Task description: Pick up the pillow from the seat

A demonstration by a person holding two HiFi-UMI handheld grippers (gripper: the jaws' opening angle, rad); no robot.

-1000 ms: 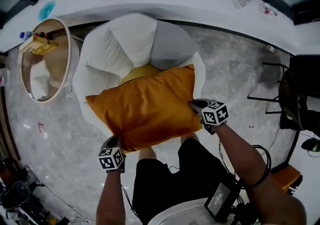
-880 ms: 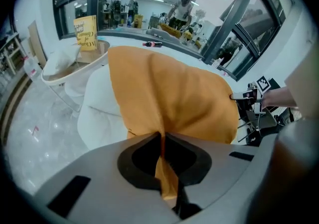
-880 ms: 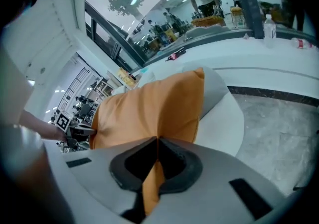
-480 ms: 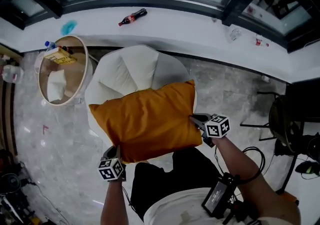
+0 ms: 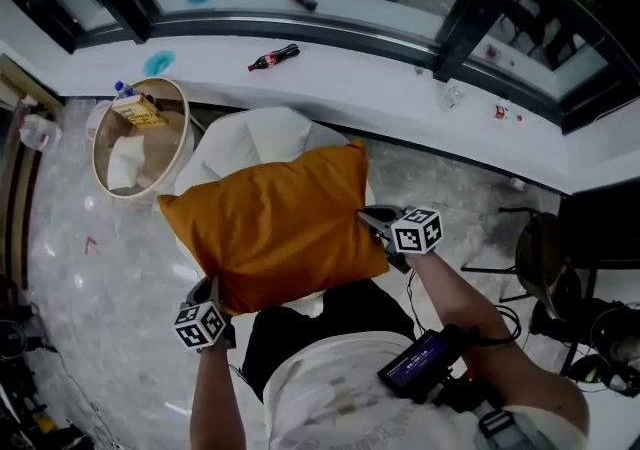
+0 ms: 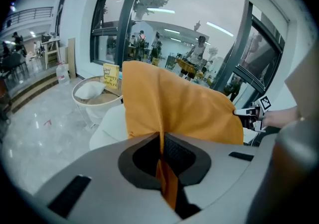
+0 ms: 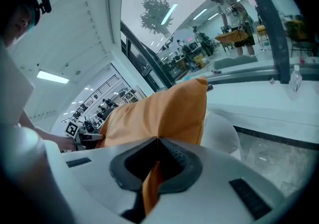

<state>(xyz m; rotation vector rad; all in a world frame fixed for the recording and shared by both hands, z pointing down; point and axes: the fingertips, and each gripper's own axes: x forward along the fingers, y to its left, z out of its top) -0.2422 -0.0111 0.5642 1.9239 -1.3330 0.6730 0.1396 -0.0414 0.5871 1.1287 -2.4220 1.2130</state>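
Note:
An orange pillow (image 5: 270, 228) hangs in the air above the white round seat (image 5: 255, 138), held at two edges. My left gripper (image 5: 208, 290) is shut on the pillow's near left corner, and orange cloth (image 6: 167, 183) is pinched between its jaws. My right gripper (image 5: 372, 220) is shut on the pillow's right edge, with a fold of the cloth (image 7: 151, 188) caught between its jaws. In the left gripper view the pillow (image 6: 174, 106) rises upright in front of the seat (image 6: 107, 128). The right gripper view shows the pillow (image 7: 159, 111) over the seat (image 7: 219, 136).
A round basket (image 5: 140, 138) with a yellow box and white cloth stands left of the seat. A white ledge (image 5: 350, 63) behind carries a cola bottle (image 5: 273, 57). Black chair legs (image 5: 545, 258) stand at the right on the marble floor (image 5: 80, 268). A device (image 5: 420, 366) hangs at the person's waist.
The pillow has risen off the seat and moved slightly left with both grippers. More of the white seat shows behind it. The head camera has risen and tilted, so more of the window ledge shows.

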